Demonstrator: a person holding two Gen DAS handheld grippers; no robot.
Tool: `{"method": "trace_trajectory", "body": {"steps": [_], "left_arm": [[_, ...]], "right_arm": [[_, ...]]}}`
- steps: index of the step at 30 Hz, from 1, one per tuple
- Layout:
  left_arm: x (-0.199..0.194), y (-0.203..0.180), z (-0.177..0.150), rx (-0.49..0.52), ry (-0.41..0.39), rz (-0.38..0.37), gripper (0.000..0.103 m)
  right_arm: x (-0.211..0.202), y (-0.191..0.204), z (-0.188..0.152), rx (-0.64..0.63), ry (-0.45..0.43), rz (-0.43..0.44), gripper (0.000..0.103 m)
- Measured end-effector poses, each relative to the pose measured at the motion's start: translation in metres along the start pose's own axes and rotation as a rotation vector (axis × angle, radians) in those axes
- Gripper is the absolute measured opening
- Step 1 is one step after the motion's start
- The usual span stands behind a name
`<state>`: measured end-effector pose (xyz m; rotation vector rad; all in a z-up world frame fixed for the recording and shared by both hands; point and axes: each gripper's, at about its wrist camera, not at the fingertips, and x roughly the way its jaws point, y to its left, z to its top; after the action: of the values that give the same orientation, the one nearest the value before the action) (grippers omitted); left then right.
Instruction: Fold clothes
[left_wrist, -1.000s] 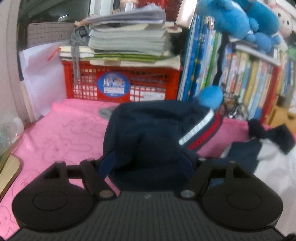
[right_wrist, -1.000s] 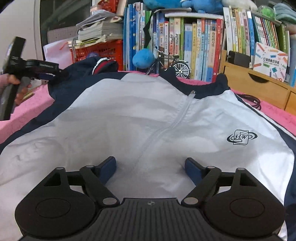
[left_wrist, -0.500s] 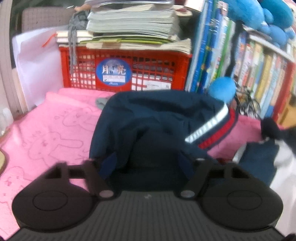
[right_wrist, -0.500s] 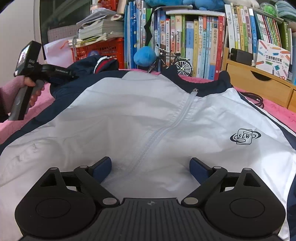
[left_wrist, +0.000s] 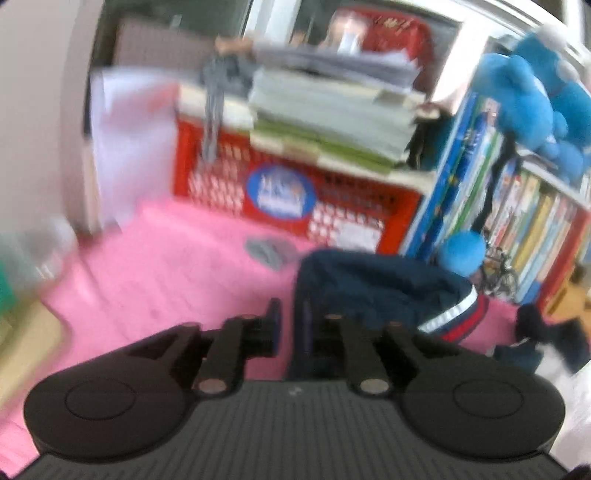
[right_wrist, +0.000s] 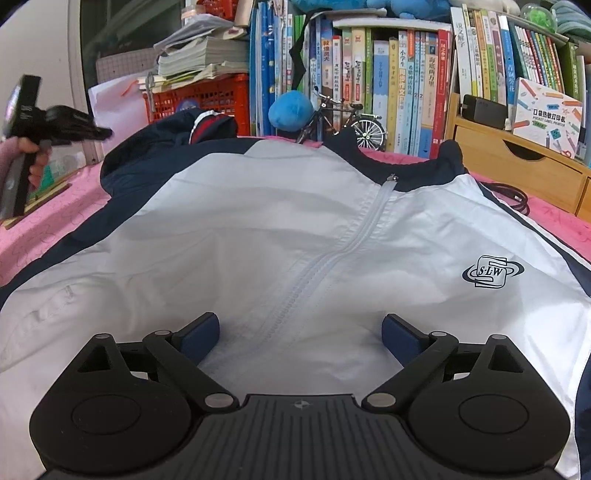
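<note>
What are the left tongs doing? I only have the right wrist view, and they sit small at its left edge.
Observer: The left tongs are nearly shut with nothing between them, though that view is blurred.
Operator: Where is the sleeve from there?
Observer: The sleeve lies bunched just right of the tongs, with its cuff at the far right end.
Operator: Anything beyond it?
Observer: A small grey item lies on the pink cloth, before the red crate.
</note>
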<state>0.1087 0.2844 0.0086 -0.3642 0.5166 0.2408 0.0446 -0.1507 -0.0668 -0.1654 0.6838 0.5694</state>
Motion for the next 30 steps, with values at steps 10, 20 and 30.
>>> {"method": "trace_trajectory", "body": {"steps": [10, 20, 30], "left_arm": [[0.047, -0.025, 0.003, 0.021, 0.038, 0.075, 0.002], [-0.074, 0.01, -0.002, 0.004, -0.184, 0.088, 0.002], [-0.097, 0.034, -0.064, 0.161, 0.102, 0.05, 0.015]], "right_arm": [[0.001, 0.0, 0.0, 0.003, 0.002, -0.003, 0.097], [0.0, -0.001, 0.0, 0.005, 0.003, 0.002, 0.098], [0.001, -0.002, 0.0, 0.005, 0.004, 0.002, 0.098]]}}
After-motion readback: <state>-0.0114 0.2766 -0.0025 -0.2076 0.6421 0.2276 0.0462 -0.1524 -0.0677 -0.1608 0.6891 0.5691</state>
